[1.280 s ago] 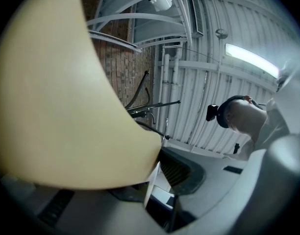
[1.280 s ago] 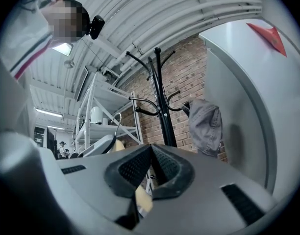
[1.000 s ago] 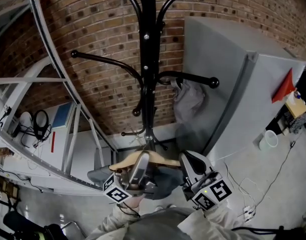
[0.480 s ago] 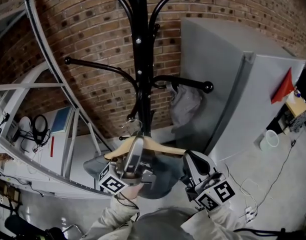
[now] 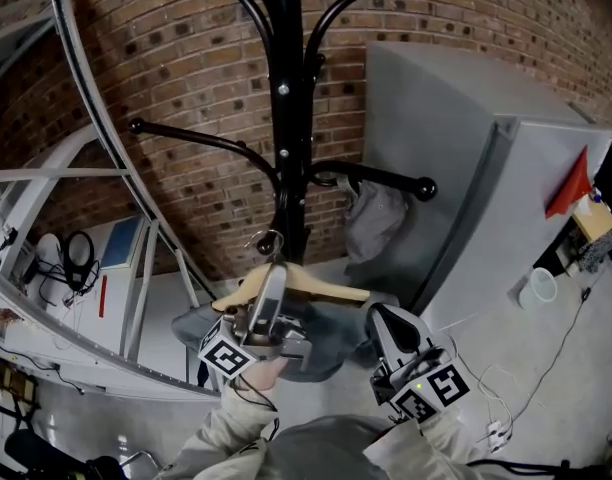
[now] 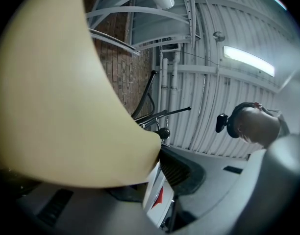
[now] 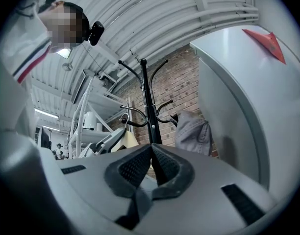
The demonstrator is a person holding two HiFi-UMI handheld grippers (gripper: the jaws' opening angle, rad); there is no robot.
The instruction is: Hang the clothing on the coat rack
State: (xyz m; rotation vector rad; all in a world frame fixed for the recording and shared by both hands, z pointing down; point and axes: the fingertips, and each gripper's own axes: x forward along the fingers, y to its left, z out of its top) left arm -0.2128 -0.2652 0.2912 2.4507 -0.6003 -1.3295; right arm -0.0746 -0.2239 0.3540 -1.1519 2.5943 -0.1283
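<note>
Okay, got the wooden hanger (image 5: 326, 288) clamped in the left gripper (image 5: 273, 293), jaws set fairly wide around the wood. Got the dark blue-grey clothing (image 5: 331, 333) draped on it, down low in front of the coat rack (image 5: 284, 118). Got the right gripper (image 5: 386, 323) parked off to the side, pads pressed together on nothing.

Not hung yet, by the look of it. Can see the metal hook (image 5: 267, 240) pointing up right beside the pole, well below the upper arms. Can't tell about contact with the pole.

Tips for the lift, just going by this:

- Go for the bare left arm (image 5: 201, 140), not the right arm (image 5: 386, 180) already carrying a light grey garment (image 5: 374, 223).
- Raise the hanger above the arm first, then lower to drop the hook's open side over it. No shoving sideways into the pole.
- Hold the hanger level to stop the clothing sliding off one shoulder.
- Loosen the jaws only after feeling the weight settle on the arm.
- Maybe bring the right gripper under the fabric to calm any swing.
- Mind the knob at the arm's tip, probably easy to snag.
</note>
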